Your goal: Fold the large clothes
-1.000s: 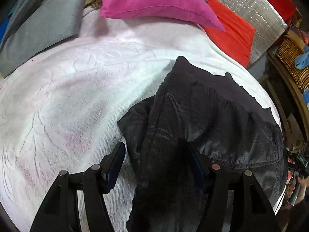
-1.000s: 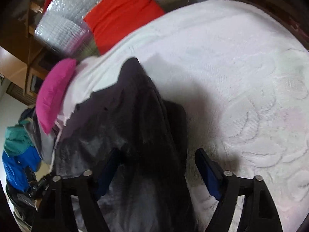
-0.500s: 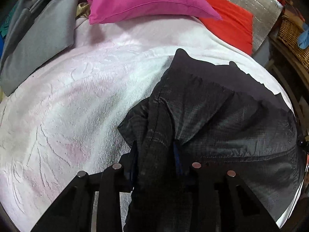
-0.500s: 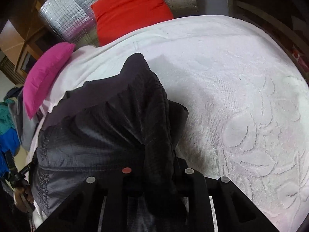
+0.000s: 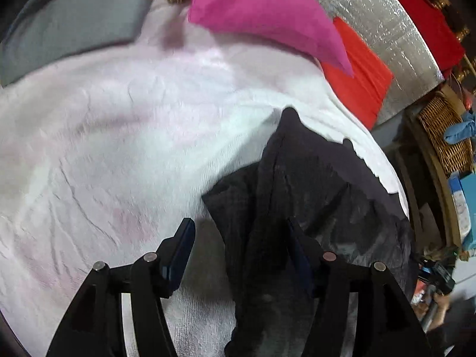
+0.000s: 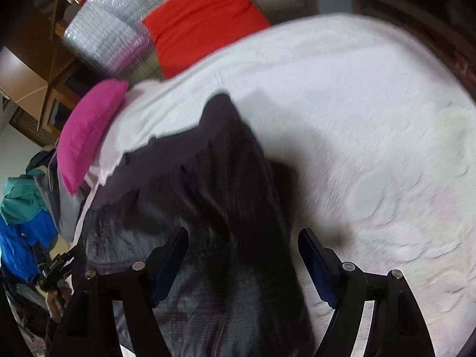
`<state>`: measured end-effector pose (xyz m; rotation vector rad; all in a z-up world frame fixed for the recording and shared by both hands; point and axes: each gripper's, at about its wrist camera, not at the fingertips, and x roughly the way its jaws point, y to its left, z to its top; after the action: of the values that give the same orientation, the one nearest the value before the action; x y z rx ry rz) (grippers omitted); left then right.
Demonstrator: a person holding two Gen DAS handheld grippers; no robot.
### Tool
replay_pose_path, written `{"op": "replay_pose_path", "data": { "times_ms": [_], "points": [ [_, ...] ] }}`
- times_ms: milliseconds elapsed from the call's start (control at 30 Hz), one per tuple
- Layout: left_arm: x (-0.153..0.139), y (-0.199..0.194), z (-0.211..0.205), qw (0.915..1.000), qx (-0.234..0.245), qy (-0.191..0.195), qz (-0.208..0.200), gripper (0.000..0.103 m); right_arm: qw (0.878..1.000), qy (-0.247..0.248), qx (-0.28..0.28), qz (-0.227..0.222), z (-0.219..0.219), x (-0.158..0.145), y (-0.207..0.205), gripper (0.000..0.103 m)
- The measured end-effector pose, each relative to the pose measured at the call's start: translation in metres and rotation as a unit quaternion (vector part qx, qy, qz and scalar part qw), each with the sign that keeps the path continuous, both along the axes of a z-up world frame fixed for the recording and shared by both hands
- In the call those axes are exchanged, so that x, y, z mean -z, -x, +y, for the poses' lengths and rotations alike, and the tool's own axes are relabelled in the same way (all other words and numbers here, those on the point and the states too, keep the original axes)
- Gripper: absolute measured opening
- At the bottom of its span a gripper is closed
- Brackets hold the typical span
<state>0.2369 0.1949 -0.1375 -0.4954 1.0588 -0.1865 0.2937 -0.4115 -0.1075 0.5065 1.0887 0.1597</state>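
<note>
A large dark grey-black garment [image 5: 312,205] lies bunched on the white textured bedspread [image 5: 119,148]. In the left wrist view my left gripper [image 5: 241,232] is open, its fingers either side of a fold of the garment. In the right wrist view the same garment [image 6: 208,193] runs between the spread fingers of my right gripper [image 6: 244,244], which is open. Both views are blurred. The garment's near part is hidden under the gripper frames.
A magenta pillow [image 5: 261,9] and a red cushion [image 5: 357,80] lie at the head of the bed against a silver foil panel [image 5: 386,29]. A grey cloth [image 5: 74,20] lies far left. A wicker basket [image 5: 446,131] stands to the right. Blue and teal clothes [image 6: 20,223] are piled beside the bed.
Half a second ago both grippers were shut on folds of the garment. Now both have opened and let go, and the garment lies on the bed.
</note>
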Motion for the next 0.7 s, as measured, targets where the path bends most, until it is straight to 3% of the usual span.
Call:
{"op": "replay_pose_path", "data": {
  "times_ms": [67, 133, 167, 200, 267, 300, 333, 567, 700],
  "points": [
    [0.006, 0.001, -0.007, 0.9998, 0.019, -0.006, 0.006, 0.063, 1.0, -0.011, -0.008, 0.017, 0.007, 0.015, -0.003, 0.079],
    [0.006, 0.0, -0.013, 0.9992, 0.03, -0.026, -0.001, 0.052, 1.0, -0.011, -0.017, 0.018, 0.012, 0.022, -0.005, 0.068],
    [0.006, 0.001, -0.019, 0.9987, 0.04, -0.033, -0.002, 0.046, 1.0, -0.001, -0.02, 0.015, 0.016, 0.023, -0.005, 0.067],
    [0.006, 0.0, -0.025, 0.9982, 0.048, -0.038, 0.0, 0.038, 1.0, 0.005, -0.024, 0.014, 0.017, 0.022, -0.004, 0.062],
    [0.003, 0.0, -0.035, 0.9962, 0.051, -0.071, -0.004, 0.035, 0.999, 0.024, -0.03, 0.012, 0.019, 0.017, -0.005, 0.05],
    [0.002, 0.0, -0.04, 0.9946, 0.052, -0.089, -0.008, 0.035, 0.999, 0.025, -0.03, 0.011, 0.02, 0.015, -0.006, 0.038],
    [0.001, 0.001, -0.043, 0.9926, 0.053, -0.109, -0.012, 0.034, 0.999, 0.027, -0.029, 0.011, 0.019, 0.013, -0.006, 0.036],
    [-0.003, 0.001, -0.059, 0.9834, 0.06, -0.169, -0.025, 0.031, 0.998, 0.06, -0.034, 0.01, 0.025, 0.011, -0.005, 0.035],
    [-0.003, 0.0, -0.059, 0.9821, 0.062, -0.175, -0.029, 0.03, 0.997, 0.072, -0.038, 0.011, 0.026, 0.009, -0.005, 0.035]
  ]
}}
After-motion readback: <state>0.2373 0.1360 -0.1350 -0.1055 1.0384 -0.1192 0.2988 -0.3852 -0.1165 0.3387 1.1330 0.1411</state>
